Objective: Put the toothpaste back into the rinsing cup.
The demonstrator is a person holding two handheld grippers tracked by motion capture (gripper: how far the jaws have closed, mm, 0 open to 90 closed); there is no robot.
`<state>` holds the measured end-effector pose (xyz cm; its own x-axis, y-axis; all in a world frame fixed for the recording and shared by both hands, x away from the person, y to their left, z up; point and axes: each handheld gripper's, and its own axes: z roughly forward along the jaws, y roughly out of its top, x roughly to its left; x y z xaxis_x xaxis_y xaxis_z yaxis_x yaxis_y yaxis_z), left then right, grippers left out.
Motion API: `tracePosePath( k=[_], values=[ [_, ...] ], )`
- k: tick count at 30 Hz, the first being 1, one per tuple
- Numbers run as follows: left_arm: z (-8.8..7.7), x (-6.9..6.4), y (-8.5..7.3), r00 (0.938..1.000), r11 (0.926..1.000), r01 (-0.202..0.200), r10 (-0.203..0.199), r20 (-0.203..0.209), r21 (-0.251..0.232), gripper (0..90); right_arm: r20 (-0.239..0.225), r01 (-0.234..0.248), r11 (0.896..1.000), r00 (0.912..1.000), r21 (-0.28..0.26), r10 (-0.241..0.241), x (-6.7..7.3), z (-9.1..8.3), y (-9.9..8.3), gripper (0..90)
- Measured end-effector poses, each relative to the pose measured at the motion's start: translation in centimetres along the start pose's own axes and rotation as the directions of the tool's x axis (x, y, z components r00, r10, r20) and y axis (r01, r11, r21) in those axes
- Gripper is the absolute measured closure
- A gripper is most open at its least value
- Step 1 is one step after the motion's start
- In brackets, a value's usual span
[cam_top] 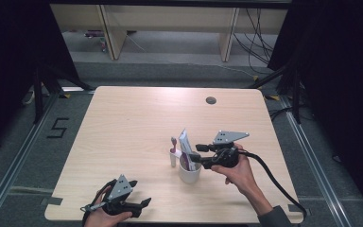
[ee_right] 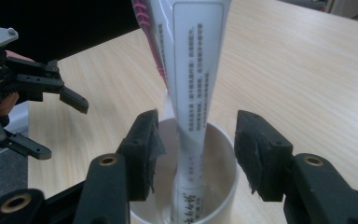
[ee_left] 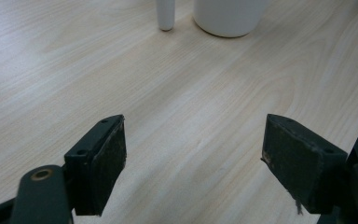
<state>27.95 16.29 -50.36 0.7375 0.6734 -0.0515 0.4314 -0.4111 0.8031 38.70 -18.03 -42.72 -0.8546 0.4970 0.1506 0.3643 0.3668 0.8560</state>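
A white cup [cam_top: 189, 173] stands on the worktop [cam_top: 137, 123] with a white and pink tube [ee_right: 193, 93] upright inside it. The right hand-held gripper [ee_right: 198, 154] hovers just above the cup's rim, jaws spread on either side of the tube, not touching it. A small white item with a pink top [cam_top: 173, 153] stands just left of the cup. The left hand-held gripper [ee_left: 193, 163] rests near the cup's front-left, jaws spread wide over bare worktop

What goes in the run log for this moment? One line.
right gripper: open around tube in cup | left gripper: open, idle | toothbrush: beside cup
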Motion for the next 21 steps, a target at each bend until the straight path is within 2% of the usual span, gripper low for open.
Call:
tracePosePath(
  k=[1, 4, 6, 7, 8, 9, 10, 11, 12, 13, 18, 20, 21],
  values=[
    [0.0, 0.0, 0.0, 1.0, 1.0, -0.001, 0.001, -0.001, 0.002, 21.3, 0.011, -0.009, 1.0, 0.9999, -0.012, 0.01, 0.1, -0.2, 0.0, 49.9],
    [0.0, -0.1, 0.0, 1.0, 1.0, 0.007, -0.007, 0.001, -0.006, 21.2, 0.007, -0.011, 1.0, 0.9999, -0.005, 0.011, -0.1, -0.9, 0.0, 49.2],
    [0.0, 0.0, 0.0, 1.0, 1.0, -0.006, 0.006, -0.005, 0.006, 21.3, 0.011, -0.015, 1.0, 0.9998, -0.014, 0.015, -0.2, -1.0, -0.1, 48.9],
    [0.0, 0.0, 0.0, 1.0, 1.0, 0.003, -0.003, -0.002, 0.0, 21.3, 0.026, -0.01, 1.0, 0.9996, -0.009, 0.01, -0.5, -1.4, -0.3, 48.2],
    [0.0, 0.0, 0.0, 1.0, 1.0, 0.002, -0.002, -0.003, 0.0, 21.2, 0.031, -0.029, 1.0, 0.9991, -0.006, 0.029, -0.5, -1.6, -0.4, 47.8],
    [0.0, 0.0, 0.0, 1.0, 1.0, 0.001, -0.001, -0.001, 0.001, 21.3, 0.026, -0.026, 1.0, 0.9993, -0.009, 0.026, -0.6, -1.7, -0.5, 47.0],
    [0.0, 0.0, 0.0, 1.0, 1.0, 0.001, -0.001, -0.001, 0.001, 21.2, 0.041, -0.017, 1.0, 0.999, -0.01, 0.018, -0.8, -1.9, -0.5, 46.7],
    [0.0, 0.0, 0.0, 1.0, 1.0, 0.001, -0.001, -0.001, 0.001, 21.3, 0.037, -0.044, 0.999, 0.9984, 0.003, 0.044, -0.6, -2.1, -0.6, 46.3],
    [0.0, 0.0, 0.0, 1.0, 1.0, 0.0, 0.0, -0.003, 0.002, 21.3, 0.037, -0.044, 0.999, 0.9984, 0.003, 0.044, -0.6, -2.1, -0.6, 46.3],
    [0.0, 0.0, 0.0, 1.0, 1.0, 0.003, -0.003, -0.003, 0.001, 21.2, 0.066, -0.005, 1.0, 0.9978, -0.015, 0.006, -1.0, -2.5, -0.7, 44.6],
    [-0.1, 0.0, 0.0, 1.0, 1.0, 0.005, -0.005, -0.001, 0.004, 21.2, 0.084, -0.023, 1.0, 0.9962, 0.006, 0.023, -1.2, -3.4, -0.8, 41.8],
    [-0.1, 0.0, -0.1, 1.0, 0.9999, -0.007, 0.007, -0.002, 0.014, 21.2, 0.107, 0.005, 1.0, 0.9942, -0.005, -0.004, -1.6, -4.0, -0.9, 41.3],
    [-0.1, 0.0, -0.1, 1.0, 0.9999, -0.005, 0.005, -0.002, 0.013, 21.2, 0.108, -0.022, 1.0, 0.9939, 0.01, 0.021, -1.5, -4.3, -1.0, 40.8]
  ],
)
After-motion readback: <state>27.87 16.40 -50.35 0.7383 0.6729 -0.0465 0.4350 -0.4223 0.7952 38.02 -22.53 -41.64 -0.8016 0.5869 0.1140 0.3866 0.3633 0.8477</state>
